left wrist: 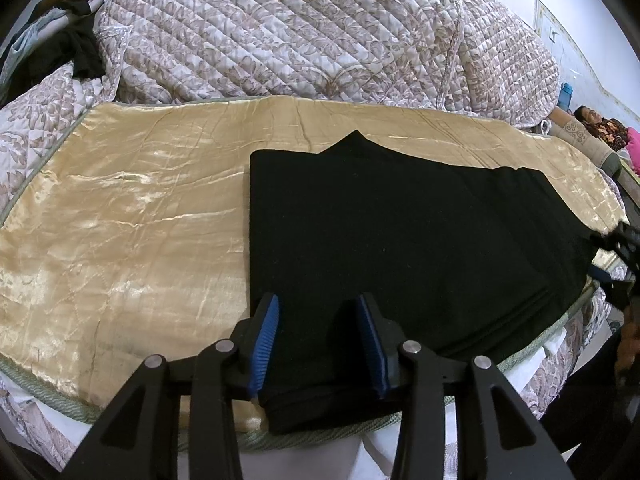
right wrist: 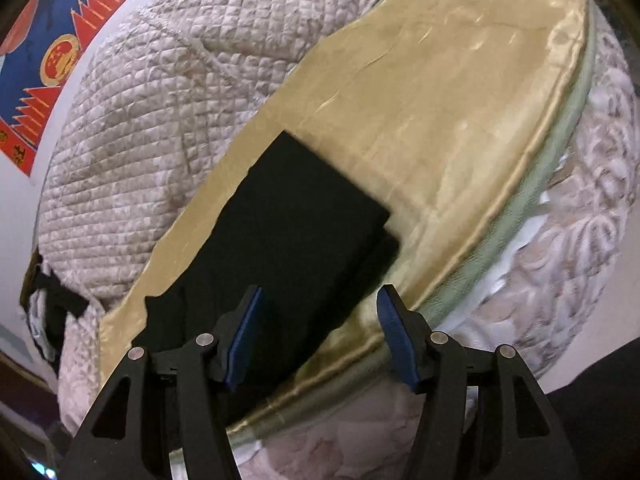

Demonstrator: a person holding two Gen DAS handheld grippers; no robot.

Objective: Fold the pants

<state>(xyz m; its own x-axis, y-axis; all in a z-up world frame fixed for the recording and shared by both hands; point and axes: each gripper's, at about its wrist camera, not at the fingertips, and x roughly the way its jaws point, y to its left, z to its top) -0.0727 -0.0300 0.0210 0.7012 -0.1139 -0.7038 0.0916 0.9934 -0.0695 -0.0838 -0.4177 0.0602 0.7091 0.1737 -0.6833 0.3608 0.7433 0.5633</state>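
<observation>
The black pants (left wrist: 400,240) lie folded flat on a gold satin blanket (left wrist: 132,220) on the bed. In the left wrist view my left gripper (left wrist: 318,312) is open, its blue pads standing on either side of the pants' near left edge without pinching it. My right gripper shows small at the right edge (left wrist: 616,248) by the pants' right end. In the right wrist view the pants (right wrist: 288,240) stretch away over the blanket (right wrist: 460,128), and my right gripper (right wrist: 320,312) is open and empty above their near end.
A quilted floral cover (left wrist: 300,32) is heaped behind the blanket, also in the right wrist view (right wrist: 160,112). Dark clothes (left wrist: 80,52) lie at the back left. The bed's green-trimmed edge (right wrist: 560,184) runs along the front. A person (left wrist: 596,124) lies far right.
</observation>
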